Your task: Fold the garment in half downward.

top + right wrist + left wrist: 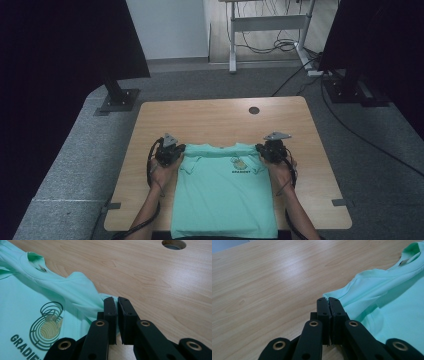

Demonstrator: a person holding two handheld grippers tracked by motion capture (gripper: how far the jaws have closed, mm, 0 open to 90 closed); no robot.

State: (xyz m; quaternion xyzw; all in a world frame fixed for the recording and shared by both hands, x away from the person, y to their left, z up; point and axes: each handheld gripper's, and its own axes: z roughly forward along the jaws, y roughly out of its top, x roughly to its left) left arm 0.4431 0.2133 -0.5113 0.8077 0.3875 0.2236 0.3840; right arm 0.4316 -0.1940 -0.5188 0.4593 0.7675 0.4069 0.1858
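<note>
Wooden table (pixel 210 117): left tongs (pixel 328 300) and right tongs (pixel 114 300) each clamp the mint T-shirt's (pixel 225 195) shoulder corners.

T-shirt (pixel 222 195) flat on bench (pixel 220 117), near half, hem at near edge. Left hand-held gripper (pixel 172 154) at its left shoulder corner, right hand-held gripper (pixel 267 150) at right. Cable hole (pixel 254 110) behind, right of centre

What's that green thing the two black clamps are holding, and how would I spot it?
Find the wooden table. On its near half lies a mint-green T-shirt, the left gripper and right gripper each shut on a shoulder corner. A round dark logo with lettering on the chest marks it out.
</note>
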